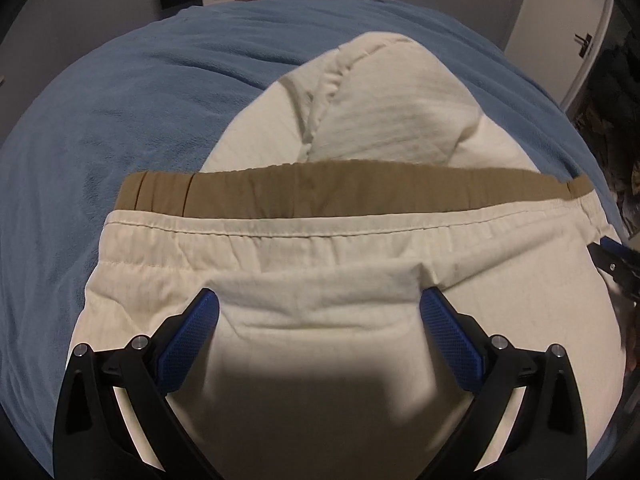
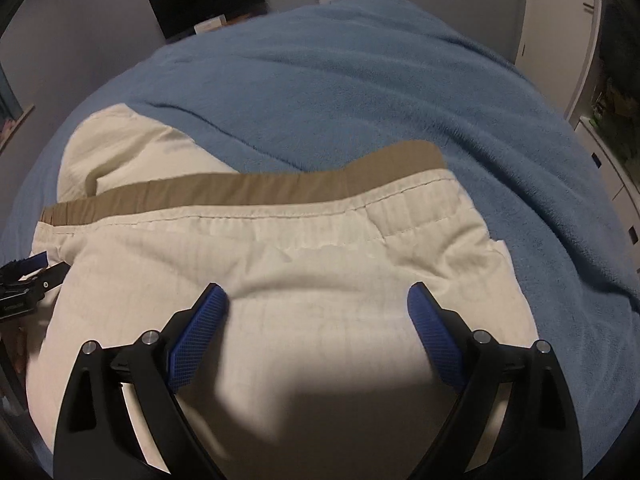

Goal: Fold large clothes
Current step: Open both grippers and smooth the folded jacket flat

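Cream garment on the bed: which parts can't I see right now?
- Near edge of the cream garment: both views, cut off by the frame bottom and in shadow.
- Its far end: right wrist view, partly behind the tan band.
- Right gripper: left wrist view, mostly cut off; both grippers open.

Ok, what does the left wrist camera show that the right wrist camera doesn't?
Only the left wrist view shows the door handle at upper right and the garment's far seam running up its folded end. Only the right wrist view shows the garment's right edge meeting bare blanket, and white drawers at far right. Both show the cream garment with its tan waistband on the blue blanket, the dark screen, and each gripper, left and right, open over the cloth.
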`<state>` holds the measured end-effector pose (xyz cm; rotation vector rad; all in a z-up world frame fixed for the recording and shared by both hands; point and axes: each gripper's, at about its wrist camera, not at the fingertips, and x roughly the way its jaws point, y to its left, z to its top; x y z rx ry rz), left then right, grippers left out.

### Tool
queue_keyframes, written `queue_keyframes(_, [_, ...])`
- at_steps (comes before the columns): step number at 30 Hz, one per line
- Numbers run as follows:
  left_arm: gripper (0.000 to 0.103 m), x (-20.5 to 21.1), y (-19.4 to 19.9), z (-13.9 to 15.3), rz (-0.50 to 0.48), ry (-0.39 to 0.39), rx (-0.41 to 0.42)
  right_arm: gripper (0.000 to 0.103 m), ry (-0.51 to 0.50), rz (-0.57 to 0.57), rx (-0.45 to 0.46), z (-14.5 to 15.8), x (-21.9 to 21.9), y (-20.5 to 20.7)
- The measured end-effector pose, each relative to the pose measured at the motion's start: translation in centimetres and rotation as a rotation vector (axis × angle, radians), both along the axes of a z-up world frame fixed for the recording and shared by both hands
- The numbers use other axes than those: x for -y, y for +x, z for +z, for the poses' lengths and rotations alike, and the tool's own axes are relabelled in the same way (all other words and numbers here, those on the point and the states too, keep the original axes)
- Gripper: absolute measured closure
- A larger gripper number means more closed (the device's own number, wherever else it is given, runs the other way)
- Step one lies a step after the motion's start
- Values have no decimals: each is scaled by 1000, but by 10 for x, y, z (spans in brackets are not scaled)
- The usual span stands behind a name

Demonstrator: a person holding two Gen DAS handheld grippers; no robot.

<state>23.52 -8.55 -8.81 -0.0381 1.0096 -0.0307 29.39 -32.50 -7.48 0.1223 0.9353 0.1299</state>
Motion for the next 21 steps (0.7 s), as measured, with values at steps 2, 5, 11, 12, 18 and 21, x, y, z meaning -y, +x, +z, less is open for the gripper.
queue_keyframes(2, [7,-1,-12,8,10,-17,0,15,46,2,32,13,-1,-24])
queue_keyframes(5, [7,4,-46,22,-8,-8,1,15,67,31,60,27,-11,-68])
queue_keyframes(11, [7,8,-130,17,-46,-20,-66,15,-26,123,45,21,-33,-146])
queue_keyframes(12, [6,3,-140,15,-37,-18,-67,15,-36,127,22,14,-33,-151])
queue_keyframes(18, [5,-41,-161,8,105,-5,-89,15,-111,-72,-30,-5,27,-163])
queue_keyframes(21, [5,-63,-170,8,195,-26,-105,15,-10,-210,-97,-15,67,-163])
